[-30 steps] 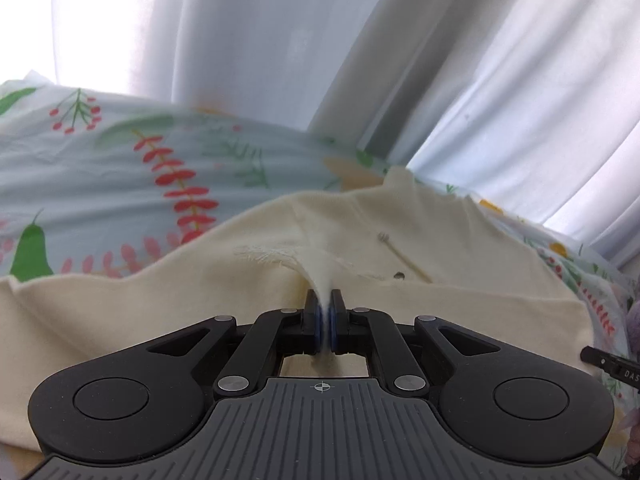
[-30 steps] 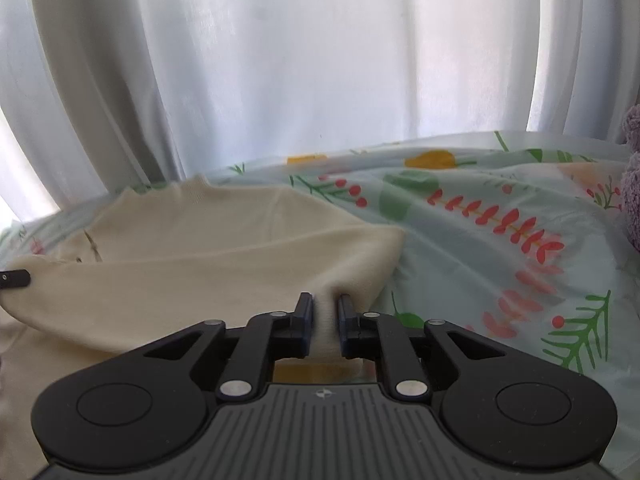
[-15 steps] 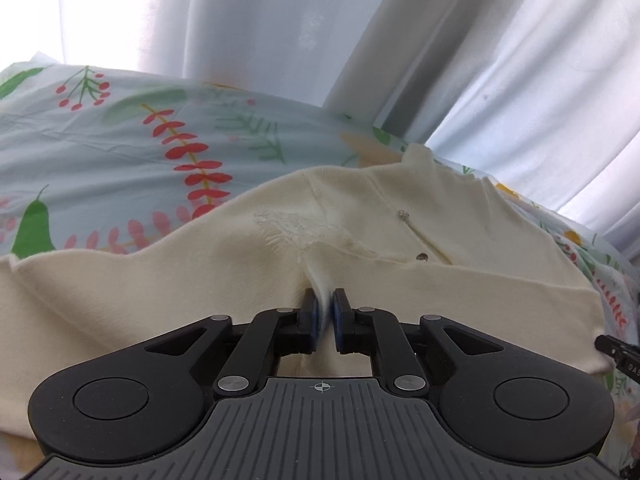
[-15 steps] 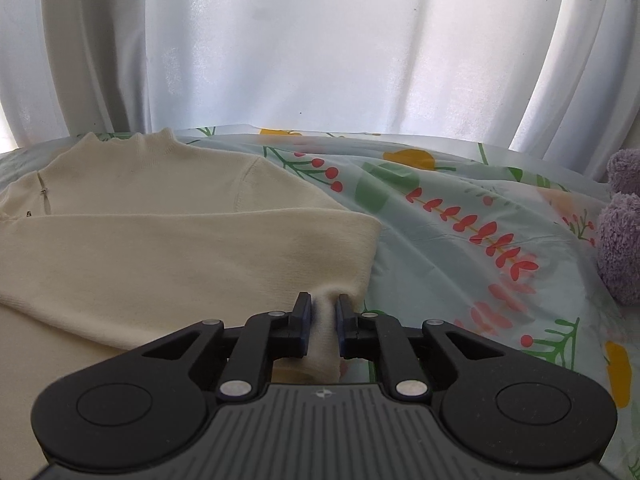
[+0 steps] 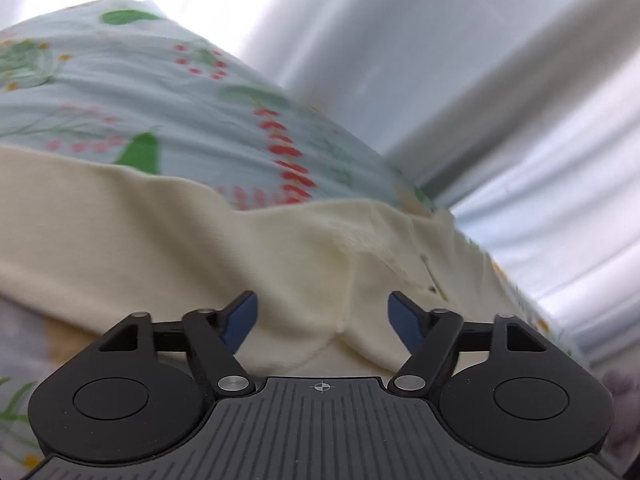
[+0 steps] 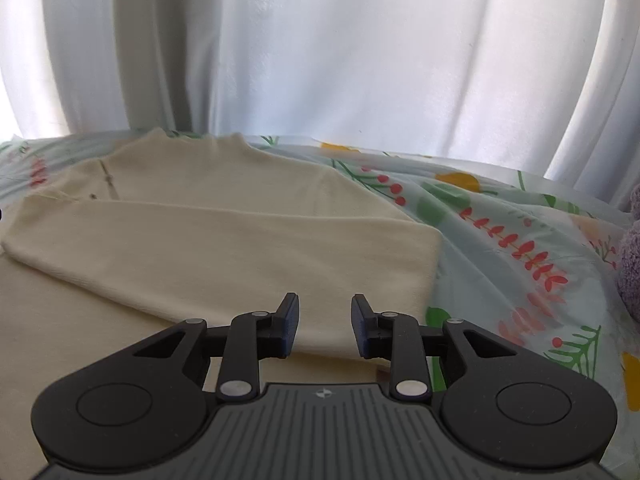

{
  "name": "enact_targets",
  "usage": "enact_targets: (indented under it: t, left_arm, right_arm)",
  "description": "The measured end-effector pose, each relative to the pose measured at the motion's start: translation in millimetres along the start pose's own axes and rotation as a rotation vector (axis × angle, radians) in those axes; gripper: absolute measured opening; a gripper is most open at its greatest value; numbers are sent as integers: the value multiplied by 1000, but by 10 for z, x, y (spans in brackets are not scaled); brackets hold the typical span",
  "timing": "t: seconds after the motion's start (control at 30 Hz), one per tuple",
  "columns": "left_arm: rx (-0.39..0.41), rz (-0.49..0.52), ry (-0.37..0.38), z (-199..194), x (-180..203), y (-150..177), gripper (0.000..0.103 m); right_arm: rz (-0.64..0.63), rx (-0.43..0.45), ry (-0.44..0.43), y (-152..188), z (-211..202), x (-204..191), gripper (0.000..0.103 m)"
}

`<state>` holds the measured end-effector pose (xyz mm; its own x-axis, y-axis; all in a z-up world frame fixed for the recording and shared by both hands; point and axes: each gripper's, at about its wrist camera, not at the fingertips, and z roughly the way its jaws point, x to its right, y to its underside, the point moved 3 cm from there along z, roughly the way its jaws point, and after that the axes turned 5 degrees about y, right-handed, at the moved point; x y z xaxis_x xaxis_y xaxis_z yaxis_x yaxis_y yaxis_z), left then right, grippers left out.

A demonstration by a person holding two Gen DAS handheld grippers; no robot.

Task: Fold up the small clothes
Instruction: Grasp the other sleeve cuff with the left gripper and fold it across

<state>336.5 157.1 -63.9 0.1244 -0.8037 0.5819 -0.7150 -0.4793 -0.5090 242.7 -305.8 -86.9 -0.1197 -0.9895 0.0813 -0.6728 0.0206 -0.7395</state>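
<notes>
Cream garment (image 6: 224,248) folded flat on floral sheet (image 6: 500,240), centre-left of right view, left gripper (image 5: 322,320) jaws opening wide over cloth, nothing pinched, right gripper (image 6: 324,322) jaws opening, fold edge between them unclamped, white curtain (image 6: 320,48) across top.

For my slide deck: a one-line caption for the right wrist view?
Right gripper opening, pads off the folded cream garment on the floral bedsheet.
</notes>
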Motion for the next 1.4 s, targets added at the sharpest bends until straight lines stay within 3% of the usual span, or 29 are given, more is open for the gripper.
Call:
enact_targets:
  t: [0.03, 0.13, 0.3, 0.4, 0.53, 0.7, 0.8, 0.93, 0.97, 1.07, 1.13, 1.2, 1.27, 1.33, 1.4]
  left_arm:
    - [56, -65, -31, -156, -180, -33, 89]
    - [178, -253, -124, -573, -771, -100, 90]
    - [328, -512, -271, -1132, -1651, -130, 87]
    - [430, -592, -296, -1355, -1945, -153, 82]
    - [535, -690, -266, -1519, -2281, -246, 77]
    - [651, -793, -233, -1607, -2614, -332, 63]
    - [652, -797, -245, -1602, -2710, -372, 43]
    - [608, -799, -276, -1558, -2787, -436, 8]
    - [608, -798, -272, -1557, -2795, -442, 9]
    - [632, -738, -246, -1604, -2702, -463, 8]
    - [646, -631, -221, -1647, -2475, -525, 8]
    - [642, -502, -132, -1646, -2119, -641, 7]
    - [615, -345, -30, -1597, -1576, -769, 7]
    - [567, -126, 88, -1474, -831, -835, 8]
    - [487, 66, 209, -1315, -118, -769, 8]
  right_arm:
    - [6, 17, -7, 9, -77, -17, 35]
    - [31, 61, -72, 83, -323, -66, 49]
    - [123, 21, -188, 175, -465, -90, 51]
    - [193, -2, -216, 212, -459, -72, 51]
    - [266, -22, -256, 228, -446, -87, 50]
    - [252, -19, -274, 196, -469, -158, 47]
    - [242, -11, -285, 170, -482, -192, 46]
    - [247, -20, -267, 177, -456, -172, 43]
    - [254, -25, -261, 183, -445, -158, 41]
    - [273, -42, -233, 208, -412, -93, 36]
    - [286, -49, -217, 226, -406, -46, 35]
    - [296, -46, -210, 237, -414, -1, 34]
    - [298, -41, -204, 239, -427, 23, 34]
    - [300, -38, -200, 239, -439, 35, 34]
    - [305, -33, -202, 235, -453, 39, 34]
